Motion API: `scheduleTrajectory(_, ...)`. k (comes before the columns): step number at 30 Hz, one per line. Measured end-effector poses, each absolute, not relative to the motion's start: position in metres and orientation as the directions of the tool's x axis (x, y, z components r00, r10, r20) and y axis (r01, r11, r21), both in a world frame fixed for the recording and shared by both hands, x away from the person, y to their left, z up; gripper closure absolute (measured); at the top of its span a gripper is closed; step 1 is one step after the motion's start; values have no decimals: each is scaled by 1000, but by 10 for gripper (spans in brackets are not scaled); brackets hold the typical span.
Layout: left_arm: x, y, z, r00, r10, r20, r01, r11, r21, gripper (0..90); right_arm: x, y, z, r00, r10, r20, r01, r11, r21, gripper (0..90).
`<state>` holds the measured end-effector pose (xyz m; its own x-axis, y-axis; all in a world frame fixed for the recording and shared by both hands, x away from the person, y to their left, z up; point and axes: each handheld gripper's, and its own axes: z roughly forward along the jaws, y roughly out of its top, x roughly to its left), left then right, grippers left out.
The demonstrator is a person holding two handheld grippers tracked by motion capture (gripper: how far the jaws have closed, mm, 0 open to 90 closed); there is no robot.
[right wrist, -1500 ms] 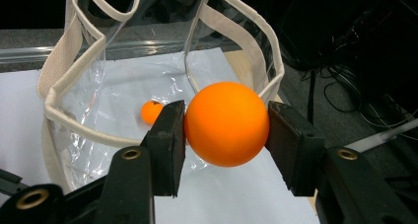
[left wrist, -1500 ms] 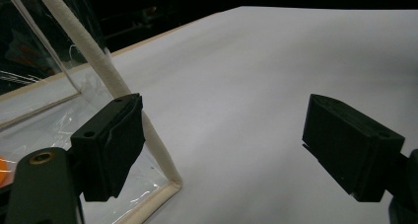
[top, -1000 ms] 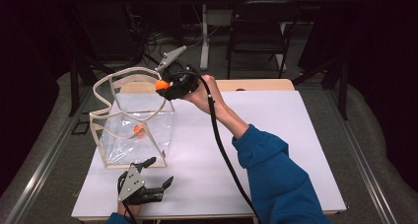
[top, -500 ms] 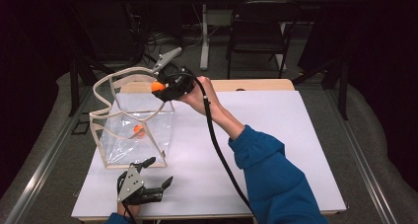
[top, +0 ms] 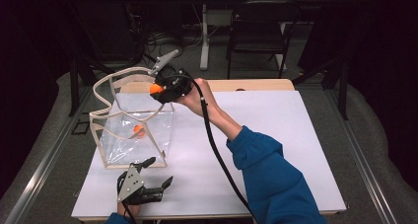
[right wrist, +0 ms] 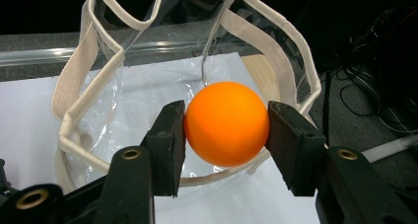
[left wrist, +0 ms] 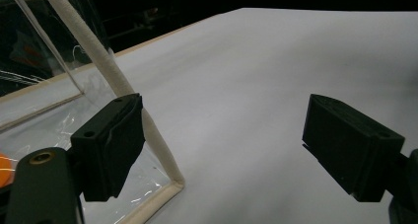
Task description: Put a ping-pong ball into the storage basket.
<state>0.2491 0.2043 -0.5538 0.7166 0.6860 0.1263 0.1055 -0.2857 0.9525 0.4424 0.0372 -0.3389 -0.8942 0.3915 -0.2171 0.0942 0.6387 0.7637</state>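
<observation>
Right gripper (top: 156,89) with orange ball (right wrist: 226,123), nearer clear bag (top: 133,130)

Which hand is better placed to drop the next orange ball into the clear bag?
Right. The right hand-held gripper is shut on an orange ball above the clear bag. The left hand-held gripper is open beside the bag's near corner, holding nothing.

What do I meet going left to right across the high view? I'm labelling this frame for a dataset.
Clear bag with an orange ball inside it → held orange ball in the right gripper → black cable → blue sleeve. The left gripper sits near, below the bag.
</observation>
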Motion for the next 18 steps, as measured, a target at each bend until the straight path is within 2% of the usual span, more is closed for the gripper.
scheduleTrajectory(18, 249, 204, -554, 717, 687, 121, 110, -282, 953, 160, 443, 41, -343, -897, 385, -214, 105, 658, 745, 506)
